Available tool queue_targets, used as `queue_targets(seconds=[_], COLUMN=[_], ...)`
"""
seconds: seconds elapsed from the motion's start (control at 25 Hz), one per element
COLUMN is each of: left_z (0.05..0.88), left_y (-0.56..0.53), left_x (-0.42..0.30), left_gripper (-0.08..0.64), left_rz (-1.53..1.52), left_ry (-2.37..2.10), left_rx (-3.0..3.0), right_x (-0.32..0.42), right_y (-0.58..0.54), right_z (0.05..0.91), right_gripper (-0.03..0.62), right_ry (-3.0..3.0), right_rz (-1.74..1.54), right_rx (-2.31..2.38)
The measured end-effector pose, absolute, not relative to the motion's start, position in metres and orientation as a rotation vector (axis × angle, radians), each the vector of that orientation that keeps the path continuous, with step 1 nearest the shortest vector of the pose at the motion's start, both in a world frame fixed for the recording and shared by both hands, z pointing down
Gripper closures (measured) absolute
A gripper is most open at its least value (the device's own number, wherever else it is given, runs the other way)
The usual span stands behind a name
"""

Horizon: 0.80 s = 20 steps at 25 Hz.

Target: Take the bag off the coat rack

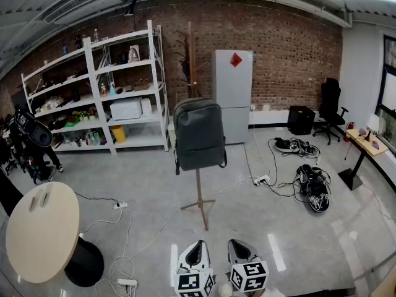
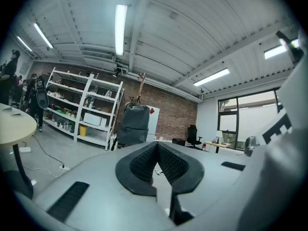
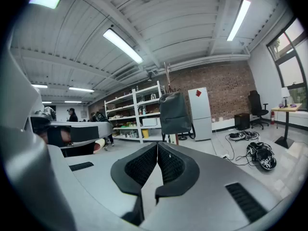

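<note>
Bag (image 1: 198, 135) hangs on rack (image 1: 198, 187) beyond open floor (image 1: 260, 212); left tongs (image 1: 197, 245), right tongs (image 1: 239, 243) closed.

Bag (image 1: 198, 135) on coat rack (image 1: 198, 190), shelves (image 1: 99, 91) left (fridge (image 1: 233, 85) behind)

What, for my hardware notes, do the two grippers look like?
The left gripper and right gripper match: pale grey shells, black textured pads on the jaws, and a cube of black-and-white square markers on each. No cables or sleeves show.
</note>
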State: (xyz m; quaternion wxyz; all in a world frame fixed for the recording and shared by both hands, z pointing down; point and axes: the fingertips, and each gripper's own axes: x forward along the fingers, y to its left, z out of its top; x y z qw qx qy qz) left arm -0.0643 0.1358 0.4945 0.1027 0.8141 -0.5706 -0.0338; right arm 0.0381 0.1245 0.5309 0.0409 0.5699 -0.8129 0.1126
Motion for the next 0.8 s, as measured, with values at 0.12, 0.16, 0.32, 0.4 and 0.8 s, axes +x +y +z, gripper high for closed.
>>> queue_targets(seconds=[0.12,0.16,0.32,0.4,0.8], left_z=[0.5,0.501,0.503,0.503,0.5], left_y=[0.126,0.123,0.106,0.096,0.036], left_x=[-0.065,-0.064,-0.06,-0.061,-0.046], left_gripper=[0.558,0.558,0.558,0.558,0.558], left_rz=[-0.105,-0.106,-0.098,-0.091,-0.086], left_ry=[-1.683,-1.684,-1.69,-1.693,-1.695], left_rx=[2.393,2.388,2.385,2.39,2.392], right_x=[0.042,0.044,0.05,0.049,0.057], right_y=[0.115,0.112,0.094,0.082,0.021], right_z=[0.533,0.534,0.535,0.536,0.531], right_gripper=[0.58,0.58,0.58,0.58,0.58], right_ry=[-2.486,-2.486,-2.485,-2.487,-2.51], right_rz=[0.338,0.337,0.336,0.338,0.332], right_rx=[1.757,1.759,1.766,1.769,1.748])
